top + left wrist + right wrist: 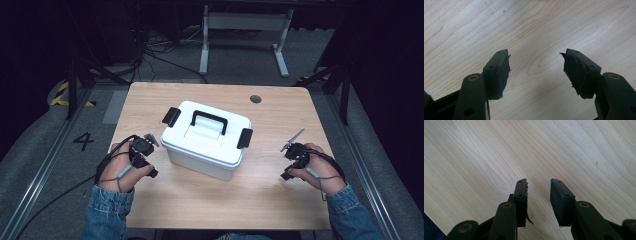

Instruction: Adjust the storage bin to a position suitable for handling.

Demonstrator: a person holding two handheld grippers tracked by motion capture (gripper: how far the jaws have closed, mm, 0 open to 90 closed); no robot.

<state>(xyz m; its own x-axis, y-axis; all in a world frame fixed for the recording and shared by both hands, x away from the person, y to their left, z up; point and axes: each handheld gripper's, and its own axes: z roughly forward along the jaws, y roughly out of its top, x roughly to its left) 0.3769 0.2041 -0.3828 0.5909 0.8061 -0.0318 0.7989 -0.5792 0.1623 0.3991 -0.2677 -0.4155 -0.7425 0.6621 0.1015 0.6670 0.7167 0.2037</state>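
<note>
A wooden table (pixel 280 200) seen from above. At nine o'clock, the left gripper (pixel 150 165) rests in a hand, jaws spread wide over bare wood. At the centre sits a white storage box (pixel 205 142) with a black handle (pixel 209 121) and black latches, lid closed. At three o'clock, the right gripper (pixel 290 165) hovers, jaws partly apart, pinching nothing

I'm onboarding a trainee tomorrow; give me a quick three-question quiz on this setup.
1. True or false: the left tongs hold the white box.
2. What colour is the box's handle: A red, B black, C white?
3. What lies between the right tongs?

Key: 1 false, they are open over bare table. 2 B. 3 Nothing; they stand open above the wood.
</note>
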